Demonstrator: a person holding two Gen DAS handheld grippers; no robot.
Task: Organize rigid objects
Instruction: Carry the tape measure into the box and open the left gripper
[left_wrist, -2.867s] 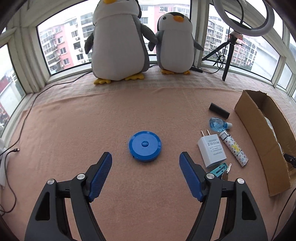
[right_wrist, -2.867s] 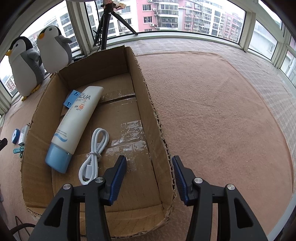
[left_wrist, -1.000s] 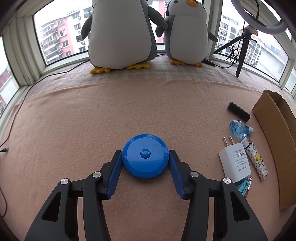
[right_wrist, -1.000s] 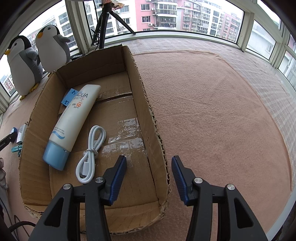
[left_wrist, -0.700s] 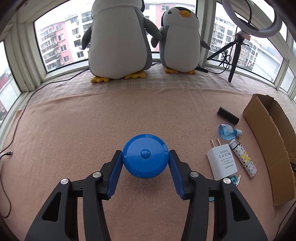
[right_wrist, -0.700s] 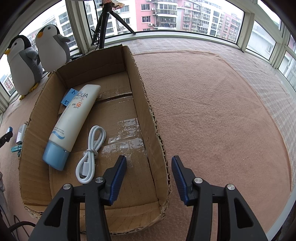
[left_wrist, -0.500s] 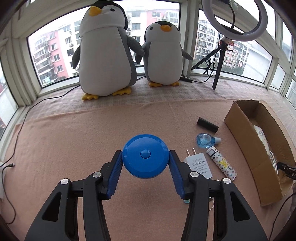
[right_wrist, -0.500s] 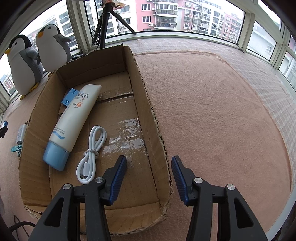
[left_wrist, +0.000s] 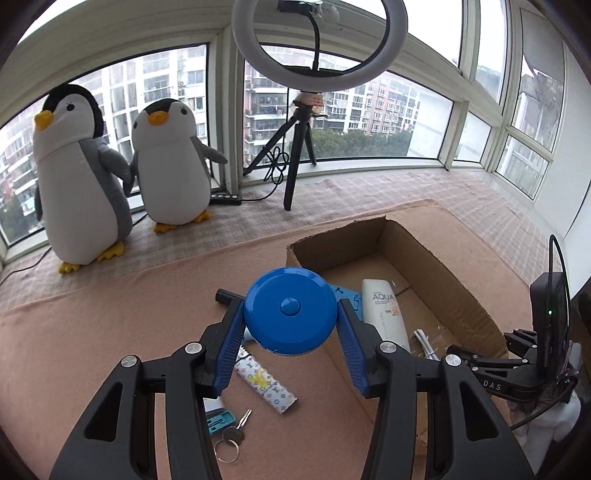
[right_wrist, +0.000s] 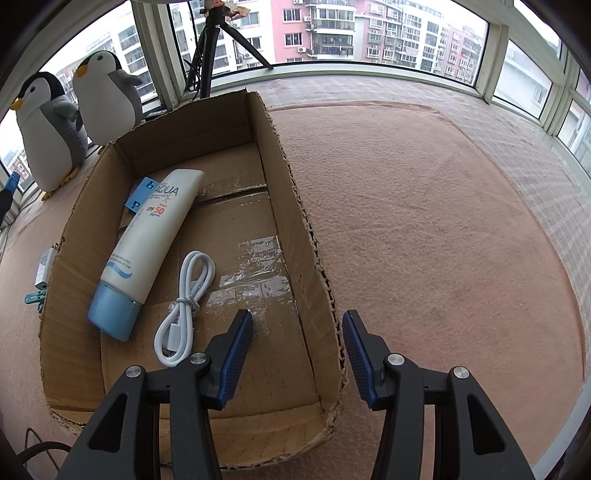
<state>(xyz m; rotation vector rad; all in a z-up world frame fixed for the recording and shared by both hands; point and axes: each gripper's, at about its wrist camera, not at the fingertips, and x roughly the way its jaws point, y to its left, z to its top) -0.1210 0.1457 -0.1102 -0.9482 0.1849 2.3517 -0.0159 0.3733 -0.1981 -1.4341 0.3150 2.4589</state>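
In the left wrist view, the left gripper (left_wrist: 291, 323) is seen clamped on a round blue tape measure (left_wrist: 290, 311), its ribbed blue pads pressed against the smooth plastic rim on both sides; the disc is held in the air just in front of the near-left corner of the open cardboard box (left_wrist: 448, 275). Beside the box's left wall, on the fuzzy pink blanket (left_wrist: 92, 332), a patterned white tube (left_wrist: 266, 384), a teal clip (left_wrist: 220, 421) and a key on a ring (left_wrist: 232, 435) are laid close together, and a black stick (left_wrist: 226, 295) is partly hidden behind the gripper. Inside the box a white sunscreen tube (left_wrist: 384, 314) is seen along its floor. Two plush penguins (left_wrist: 122, 173) and a ring light on a tripod (left_wrist: 314, 48) are stood beyond the box at the window. In the right wrist view, the right gripper (right_wrist: 297, 360) is held part-way apart with nothing between its pads, straddling the box's ragged right wall (right_wrist: 314, 258) near the front corner. The sunscreen tube (right_wrist: 147, 247) lies against the left half of the box floor, a coiled white USB cable (right_wrist: 184, 302) just beside it; the right half of the taped corrugated floor is left bare. Right of the box, wide open blanket (right_wrist: 443, 240) is seen.
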